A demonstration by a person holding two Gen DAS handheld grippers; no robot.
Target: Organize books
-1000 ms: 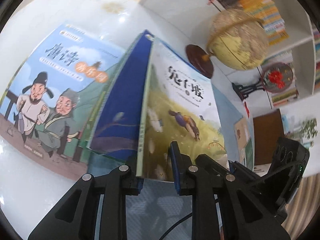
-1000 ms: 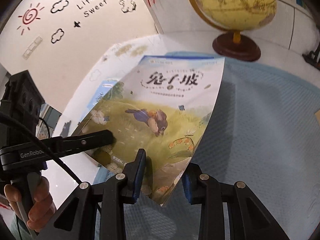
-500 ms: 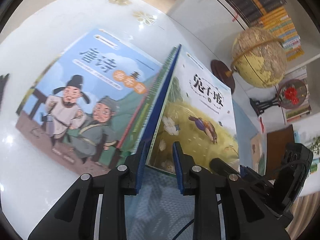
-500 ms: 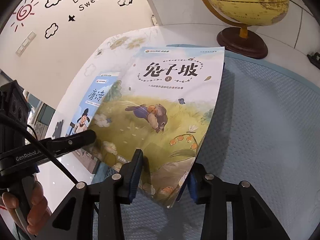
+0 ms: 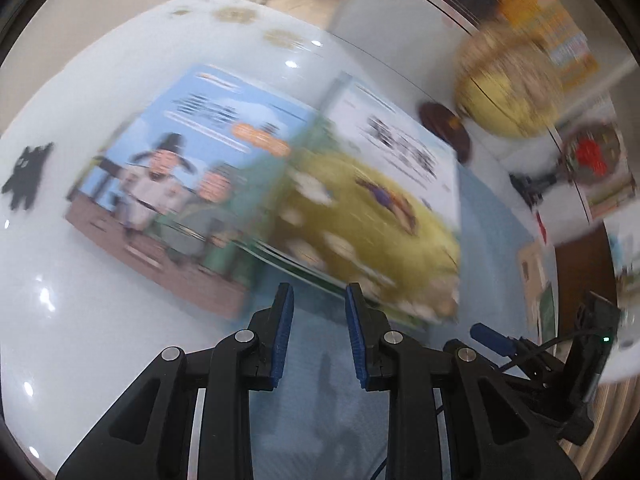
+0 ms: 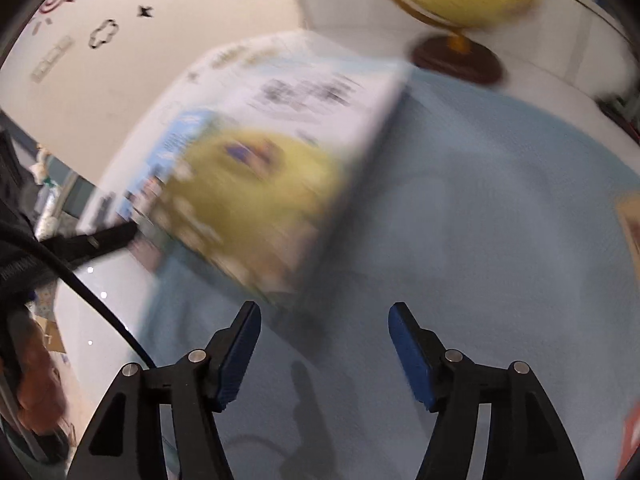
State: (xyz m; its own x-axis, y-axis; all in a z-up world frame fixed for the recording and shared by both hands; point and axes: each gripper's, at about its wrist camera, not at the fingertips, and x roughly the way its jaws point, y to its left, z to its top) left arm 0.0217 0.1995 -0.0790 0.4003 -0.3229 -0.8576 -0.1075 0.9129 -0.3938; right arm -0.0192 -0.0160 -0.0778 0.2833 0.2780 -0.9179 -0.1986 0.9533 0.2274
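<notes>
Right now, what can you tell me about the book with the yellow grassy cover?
The yellow book is a thin paperback, white on top with dark blurry writing and a small animal on yellow grass. It lies flat, overlapping the blue book, partly on the blue mat. Neither gripper touches it.

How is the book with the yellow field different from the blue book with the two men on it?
The yellow-field book lies on top, overlapping the blue book, which sits underneath, further left. The yellow-field book has a white title band; the blue book has a sky-blue one with an orange label. Both lie flat, cover up, held by neither gripper.
</notes>
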